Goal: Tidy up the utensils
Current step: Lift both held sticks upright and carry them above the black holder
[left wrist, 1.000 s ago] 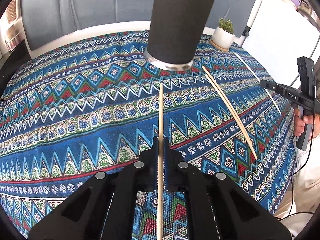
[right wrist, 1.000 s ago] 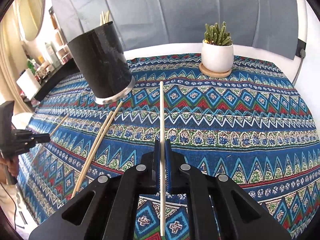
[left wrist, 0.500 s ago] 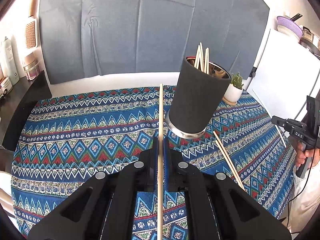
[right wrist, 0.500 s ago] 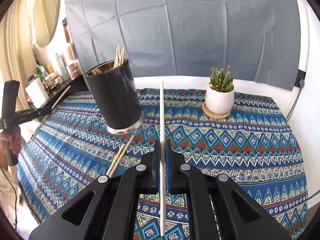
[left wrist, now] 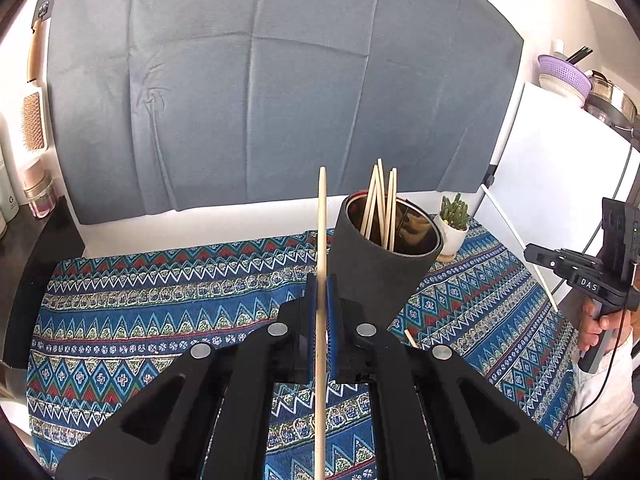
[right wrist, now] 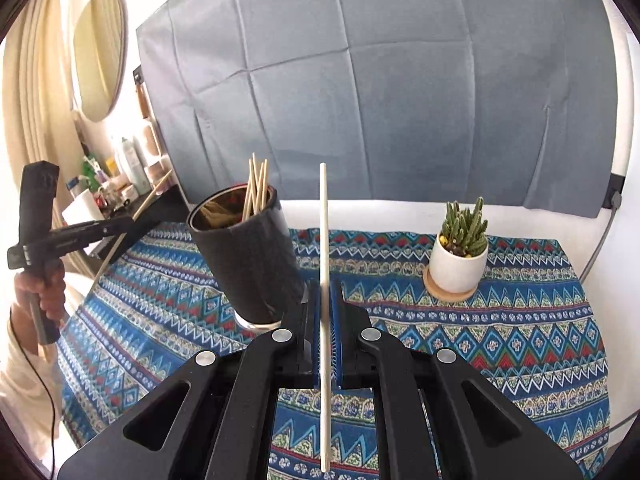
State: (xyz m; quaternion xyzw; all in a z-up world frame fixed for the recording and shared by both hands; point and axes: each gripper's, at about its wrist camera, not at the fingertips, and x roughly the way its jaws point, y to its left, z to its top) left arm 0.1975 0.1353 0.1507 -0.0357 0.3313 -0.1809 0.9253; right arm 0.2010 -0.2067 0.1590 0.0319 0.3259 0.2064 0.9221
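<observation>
My left gripper [left wrist: 320, 294] is shut on a wooden chopstick [left wrist: 321, 232] that points up and forward, held in the air left of the black holder [left wrist: 372, 280]. Several chopsticks [left wrist: 380, 204] stand in that holder. My right gripper [right wrist: 325, 300] is shut on a pale chopstick [right wrist: 324, 236], in the air right of the holder [right wrist: 248, 256]. Each wrist view shows the other gripper off to the side: the right gripper [left wrist: 560, 264] with its pale stick [left wrist: 516, 236], the left gripper [right wrist: 80, 232] with its wooden stick [right wrist: 148, 200]. One chopstick end [left wrist: 410, 338] lies on the cloth by the holder's base.
A blue patterned cloth [right wrist: 500, 340] covers the table. A small cactus in a white pot [right wrist: 460, 264] stands on a coaster at the back right. A grey fabric backdrop hangs behind. Bottles and a shelf stand at the far left, a white appliance at the far right.
Both grippers have risen with their chopsticks still gripped. The holder's open rim and the sticks inside it have come into view, and the table lies farther below.
</observation>
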